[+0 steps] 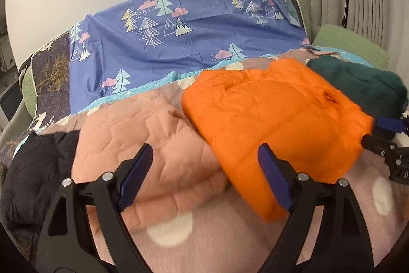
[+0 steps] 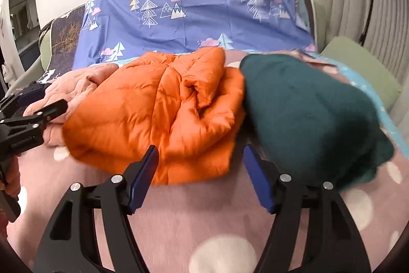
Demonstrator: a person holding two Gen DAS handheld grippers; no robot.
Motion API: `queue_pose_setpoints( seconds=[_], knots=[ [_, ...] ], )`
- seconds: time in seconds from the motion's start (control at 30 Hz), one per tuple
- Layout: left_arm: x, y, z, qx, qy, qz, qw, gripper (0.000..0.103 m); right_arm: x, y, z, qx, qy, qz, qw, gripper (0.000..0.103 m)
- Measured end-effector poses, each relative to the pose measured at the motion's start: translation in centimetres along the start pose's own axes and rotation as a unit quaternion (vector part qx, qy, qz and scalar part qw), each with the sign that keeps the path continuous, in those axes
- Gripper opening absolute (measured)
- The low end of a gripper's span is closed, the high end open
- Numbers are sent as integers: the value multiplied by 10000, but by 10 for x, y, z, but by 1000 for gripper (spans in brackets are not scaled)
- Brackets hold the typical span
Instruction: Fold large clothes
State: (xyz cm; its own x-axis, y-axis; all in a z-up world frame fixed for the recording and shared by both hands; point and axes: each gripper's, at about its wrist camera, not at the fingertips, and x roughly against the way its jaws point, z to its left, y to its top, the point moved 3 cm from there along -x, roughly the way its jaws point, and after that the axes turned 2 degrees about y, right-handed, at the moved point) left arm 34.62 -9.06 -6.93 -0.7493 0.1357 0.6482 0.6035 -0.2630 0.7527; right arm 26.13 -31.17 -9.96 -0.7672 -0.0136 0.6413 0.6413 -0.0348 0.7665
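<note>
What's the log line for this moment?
left hand-held gripper: open, empty | right hand-held gripper: open, empty | orange jacket: bundled between peach jacket and green garment | black garment: far left

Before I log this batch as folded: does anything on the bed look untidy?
Yes. The orange jacket lies bunched and creased between the peach garment and the green one, not flat.

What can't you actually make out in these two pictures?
- Orange jacket: near edge smeared by motion blur, left wrist view.
- Dark green garment: blurred, its type unclear, right wrist view.
- Black garment: cut off by the left edge.
- Right gripper: mostly beyond the right edge there.
</note>
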Motion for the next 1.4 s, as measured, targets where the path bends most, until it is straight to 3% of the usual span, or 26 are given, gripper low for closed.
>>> queue_pose_setpoints(
  seconds=[0.17, 0.4, 0.67, 1.0, 1.4],
  knots=[
    [54, -20, 5, 307, -274, -90, 9991, 91, 61, -19, 10, 98, 134, -271, 9995, 70],
    [140, -53, -5, 226, -259, -266, 9991, 101, 141, -58, 44, 239, 147, -620, 9977, 92],
    [216, -83, -13, 205, -225, -359, 9989, 101, 207, -89, 66, 80, 12, -1013, 9948, 99],
    [266, -114, 1, 419, -88, -478, 9979, 101, 238, -119, 75, -193, -31, -1041, 9944, 101],
    [279, -139, 6, 514, -65, -317, 9982, 101, 243, -130, 95, -42, -174, -1045, 9944, 101]
  ],
)
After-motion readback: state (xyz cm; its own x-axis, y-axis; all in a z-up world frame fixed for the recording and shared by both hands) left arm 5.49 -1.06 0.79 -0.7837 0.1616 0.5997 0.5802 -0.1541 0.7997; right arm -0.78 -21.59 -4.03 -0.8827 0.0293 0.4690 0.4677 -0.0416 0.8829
